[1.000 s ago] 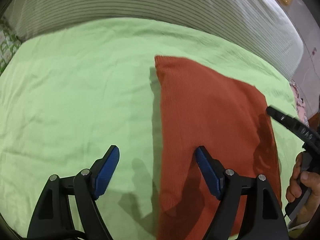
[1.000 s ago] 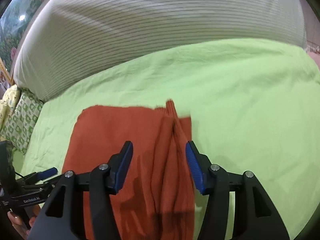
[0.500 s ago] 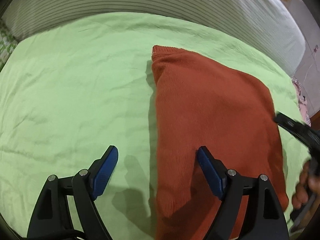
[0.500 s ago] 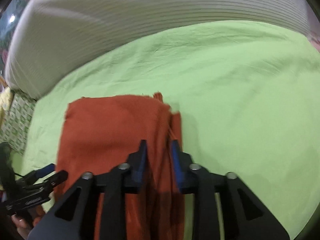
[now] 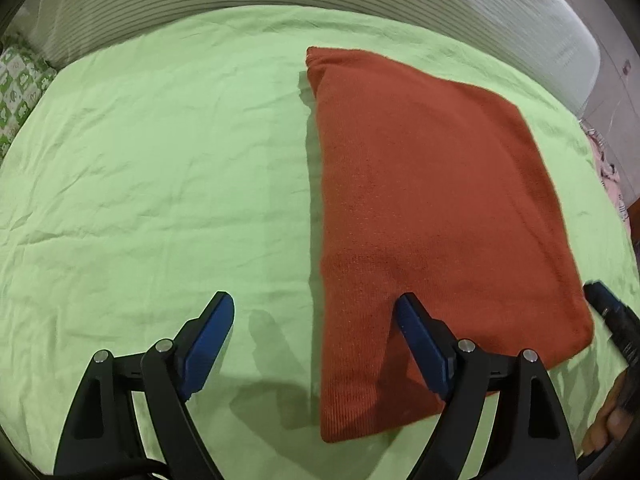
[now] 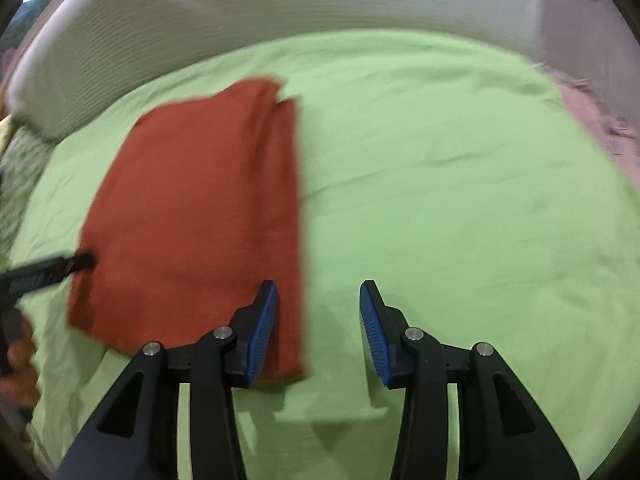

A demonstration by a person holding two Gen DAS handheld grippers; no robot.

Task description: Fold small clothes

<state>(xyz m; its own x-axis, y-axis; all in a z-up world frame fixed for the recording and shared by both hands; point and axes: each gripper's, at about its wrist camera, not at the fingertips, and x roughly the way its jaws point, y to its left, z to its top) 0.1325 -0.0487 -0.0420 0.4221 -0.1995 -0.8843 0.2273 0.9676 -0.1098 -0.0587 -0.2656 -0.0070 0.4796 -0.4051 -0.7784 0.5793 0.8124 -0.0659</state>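
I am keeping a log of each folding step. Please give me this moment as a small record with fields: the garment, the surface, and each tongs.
garment: rust-orange knit cloth, folded to a rectangle, lying flat
surface: light green bedsheet
left tongs: open, holding nothing, straddling the cloth's left edge
right tongs: open, holding nothing, at the cloth's right edge
background: striped white cushion behind the sheet

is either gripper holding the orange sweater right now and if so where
Nothing is held. The left gripper and the right gripper are both open, with nothing between their fingers. The folded orange sweater lies flat on the green sheet.
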